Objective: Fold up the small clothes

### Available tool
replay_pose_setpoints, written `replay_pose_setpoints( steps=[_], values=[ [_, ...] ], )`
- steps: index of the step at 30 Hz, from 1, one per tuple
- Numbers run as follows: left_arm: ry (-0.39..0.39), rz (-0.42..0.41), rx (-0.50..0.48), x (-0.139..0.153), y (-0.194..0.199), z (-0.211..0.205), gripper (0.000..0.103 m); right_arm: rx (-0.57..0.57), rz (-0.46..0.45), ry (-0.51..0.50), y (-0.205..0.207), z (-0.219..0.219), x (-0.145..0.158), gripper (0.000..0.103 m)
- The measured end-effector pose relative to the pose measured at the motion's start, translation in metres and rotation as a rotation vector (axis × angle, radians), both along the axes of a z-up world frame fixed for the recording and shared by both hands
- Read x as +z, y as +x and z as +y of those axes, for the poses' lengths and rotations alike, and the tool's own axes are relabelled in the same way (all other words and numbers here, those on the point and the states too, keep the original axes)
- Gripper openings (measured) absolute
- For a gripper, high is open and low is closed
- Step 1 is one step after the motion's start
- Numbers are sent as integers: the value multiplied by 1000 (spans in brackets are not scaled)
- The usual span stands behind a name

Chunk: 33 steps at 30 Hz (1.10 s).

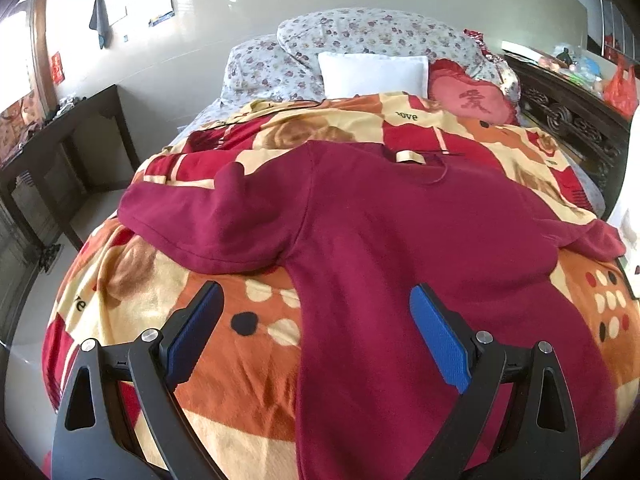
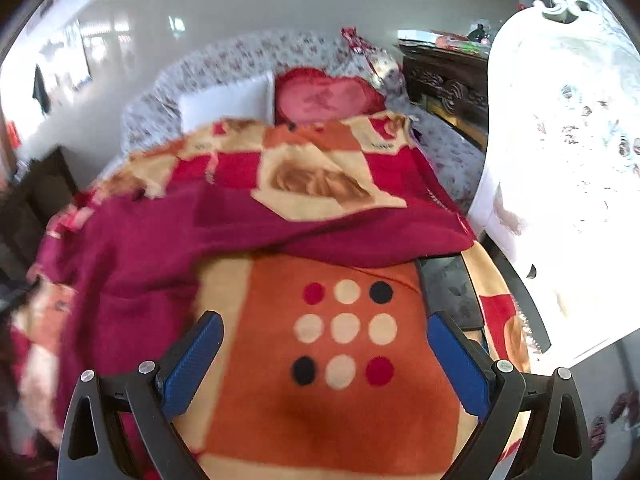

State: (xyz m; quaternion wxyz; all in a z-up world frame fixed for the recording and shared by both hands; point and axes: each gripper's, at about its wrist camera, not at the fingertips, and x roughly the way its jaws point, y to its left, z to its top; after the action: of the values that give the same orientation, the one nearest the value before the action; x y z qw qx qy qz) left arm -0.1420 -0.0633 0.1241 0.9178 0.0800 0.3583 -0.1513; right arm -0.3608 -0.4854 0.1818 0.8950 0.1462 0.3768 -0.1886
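Observation:
A dark red long-sleeved top (image 1: 400, 240) lies spread flat on the patterned blanket (image 1: 224, 360), collar away from me, sleeves out to both sides. My left gripper (image 1: 316, 300) is open and empty, just above the top's lower left edge. In the right wrist view the top (image 2: 160, 248) lies left and ahead. My right gripper (image 2: 324, 328) is open and empty over a dotted orange patch of the blanket (image 2: 340, 400), with the right sleeve (image 2: 380, 244) just ahead. That view is blurred.
Floral pillows (image 1: 360, 36), a white pillow (image 1: 372, 74) and a red heart cushion (image 1: 468, 100) lie at the bed's head. A dark carved cabinet (image 1: 568, 116) stands right of the bed, a dark table (image 1: 68, 136) left. A white chair back (image 2: 560, 160) rises close on the right.

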Motion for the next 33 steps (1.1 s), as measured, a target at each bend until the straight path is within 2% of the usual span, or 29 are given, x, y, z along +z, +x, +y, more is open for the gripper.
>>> replay_pose_setpoints(
  steps=[2, 4, 7, 9, 12, 21, 33],
  values=[
    [-6, -3, -4, 3, -3, 0, 94, 44, -55, 55, -8, 8, 24, 101],
    [-7, -8, 0, 6, -5, 1, 94, 80, -94, 70, -9, 18, 40, 101],
    [-10, -12, 8, 8, -6, 2, 94, 113, -117, 34, 4, 42, 56, 102],
    [-8, -7, 15, 7, -4, 3, 94, 139, -113, 6, 19, 62, 55, 102],
    [-3, -1, 22, 6, -2, 3, 94, 156, -109, -9, 45, 90, 40, 102],
    [11, 6, 25, 1, 2, 2, 94, 191, -38, 37, 130, 151, -27, 102],
    [1, 46, 29, -12, 16, -5, 94, 176, 1, 40, 177, 176, -56, 102]
  ],
)
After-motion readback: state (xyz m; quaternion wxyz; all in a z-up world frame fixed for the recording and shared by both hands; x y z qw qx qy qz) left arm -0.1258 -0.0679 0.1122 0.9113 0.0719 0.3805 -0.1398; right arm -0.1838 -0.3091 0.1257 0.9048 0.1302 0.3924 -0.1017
